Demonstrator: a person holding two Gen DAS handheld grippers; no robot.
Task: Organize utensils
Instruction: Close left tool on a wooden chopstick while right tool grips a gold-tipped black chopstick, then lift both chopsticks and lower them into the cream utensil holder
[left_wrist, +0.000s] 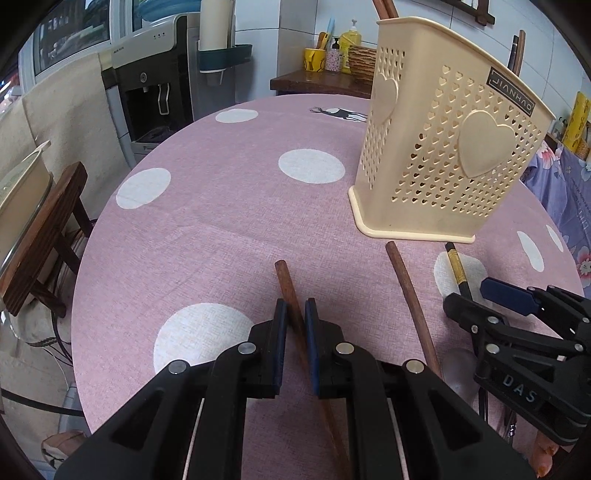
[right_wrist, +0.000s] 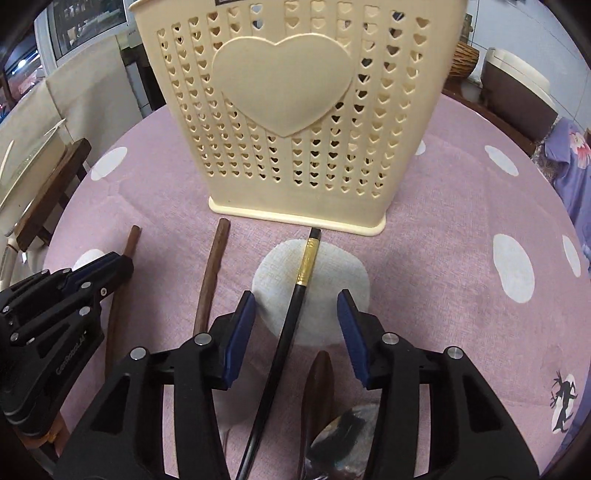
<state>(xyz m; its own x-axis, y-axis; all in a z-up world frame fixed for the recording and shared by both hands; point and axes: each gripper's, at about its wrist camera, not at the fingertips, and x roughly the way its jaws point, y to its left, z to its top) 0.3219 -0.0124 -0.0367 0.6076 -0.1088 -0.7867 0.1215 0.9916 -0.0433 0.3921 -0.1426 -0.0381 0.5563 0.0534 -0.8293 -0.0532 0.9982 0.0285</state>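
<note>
A cream utensil holder (left_wrist: 447, 147) with heart holes stands on the pink dotted tablecloth; it also fills the top of the right wrist view (right_wrist: 295, 110). My left gripper (left_wrist: 295, 310) is shut on a brown wooden utensil handle (left_wrist: 288, 284) lying on the cloth. A second brown handle (left_wrist: 410, 295) lies to its right, also in the right wrist view (right_wrist: 212, 273). My right gripper (right_wrist: 295, 314) is open, its fingers on either side of a black chopstick with a gold band (right_wrist: 295, 302). It also shows in the left wrist view (left_wrist: 472, 295).
A dark spoon (right_wrist: 319, 384) and other utensils lie under the right gripper. A wooden chair (left_wrist: 48, 236) stands at the table's left edge. A water dispenser (left_wrist: 155, 74) and a side table with bottles (left_wrist: 325, 79) are behind.
</note>
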